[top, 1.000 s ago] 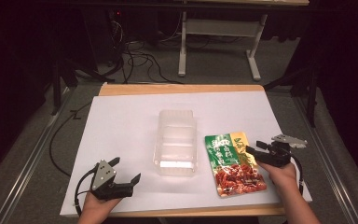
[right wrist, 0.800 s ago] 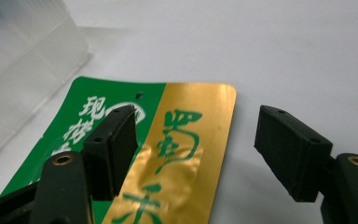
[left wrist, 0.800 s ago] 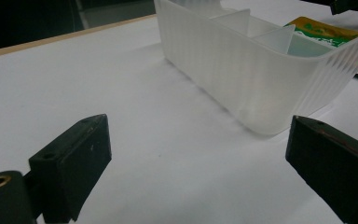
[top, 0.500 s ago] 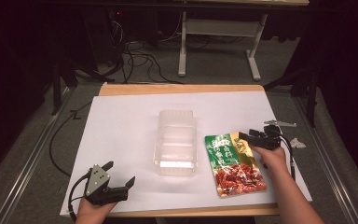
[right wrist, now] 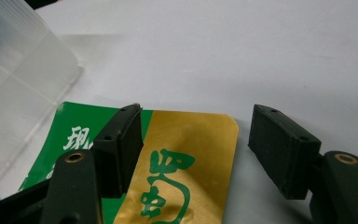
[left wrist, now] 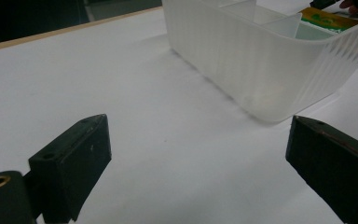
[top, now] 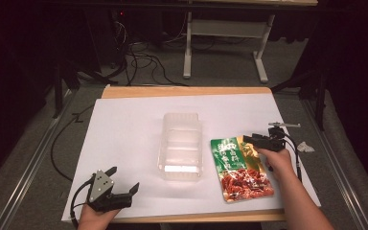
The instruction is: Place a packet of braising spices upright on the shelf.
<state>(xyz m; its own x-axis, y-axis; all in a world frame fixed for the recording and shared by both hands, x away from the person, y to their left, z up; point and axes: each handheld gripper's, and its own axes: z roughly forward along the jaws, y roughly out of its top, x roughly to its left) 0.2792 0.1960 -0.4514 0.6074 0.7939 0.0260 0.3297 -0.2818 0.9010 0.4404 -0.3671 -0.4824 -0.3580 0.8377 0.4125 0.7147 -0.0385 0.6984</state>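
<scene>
Since a second ago the right hand-held gripper [top: 254, 139] has slid in from the pouch's right edge to sit over its top right corner, dropping slightly, while the left hand-held gripper [top: 123, 179] has barely shifted near the front left of the bench [top: 129, 124].

Largest first: the bench, covered in white, carries everything. At its middle stands a clear plastic tub [top: 181, 146] with dividers inside, its long side running away from the person. Just beside the tub on its right lies the pouch [top: 239, 167], flat on the white surface, green and gold at the top and red below, close to the tub but apart from it.

In the right gripper view the right hand-held gripper's jaws have just been closing a little, yet they stand well apart: one hangs over the pouch's [right wrist: 186, 154] green and gold print and the other over bare white beyond its rounded corner, so that corner lies between them. The pads press on nothing.

The left hand-held gripper is wide open and empty; in the left gripper view its jaws frame bare bench with the tub's [left wrist: 261, 65] ribbed wall ahead, well clear of them.
</scene>
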